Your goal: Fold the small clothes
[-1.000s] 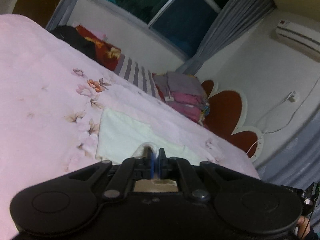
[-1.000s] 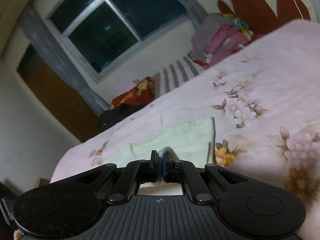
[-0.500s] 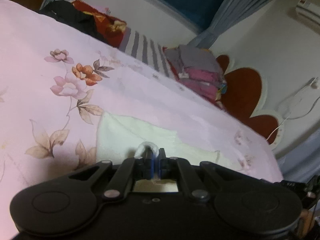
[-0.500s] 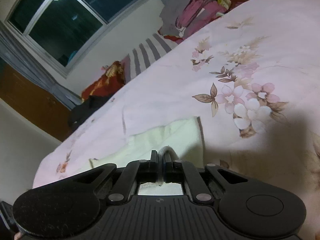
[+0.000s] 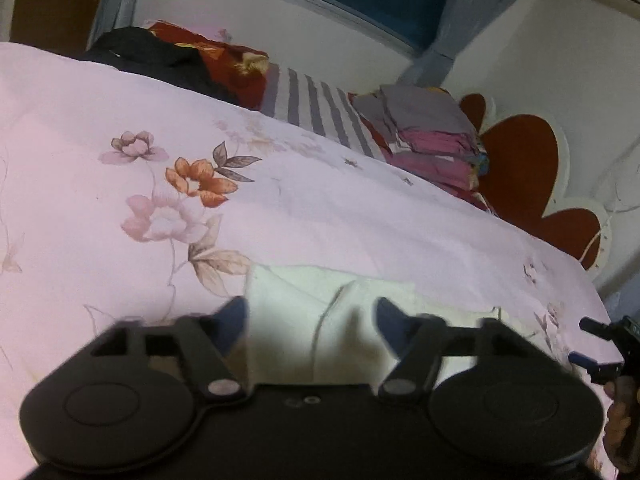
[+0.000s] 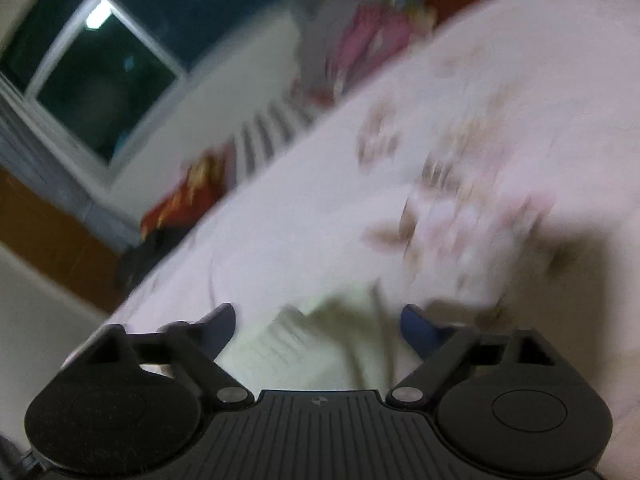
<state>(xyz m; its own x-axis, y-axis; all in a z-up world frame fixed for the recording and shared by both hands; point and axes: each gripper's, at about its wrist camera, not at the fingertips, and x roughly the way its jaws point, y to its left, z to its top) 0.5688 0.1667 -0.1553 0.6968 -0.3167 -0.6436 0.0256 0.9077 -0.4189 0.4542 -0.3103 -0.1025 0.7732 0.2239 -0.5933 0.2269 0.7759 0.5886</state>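
Both grippers have come down toward the bed (image 5: 360, 216) with the pale garment's edge pinched between them, and their jaws have just been opening; the left gripper (image 5: 310, 322) now stands with its fingers (image 5: 234, 320) well apart, the cream cloth (image 5: 328, 304) lying flat between them, untouched by either pad; the right gripper (image 6: 318, 324) is spread wider, its view blurred, with the same cloth (image 6: 320, 340) loose below it. Judging by this, 1 fold has been laid over and released; the garment rests on the pink floral cover, near the bed's front edge. Left to do, probably: a further fold and stacking with the folded pile (image 5: 432, 144) at the headboard.
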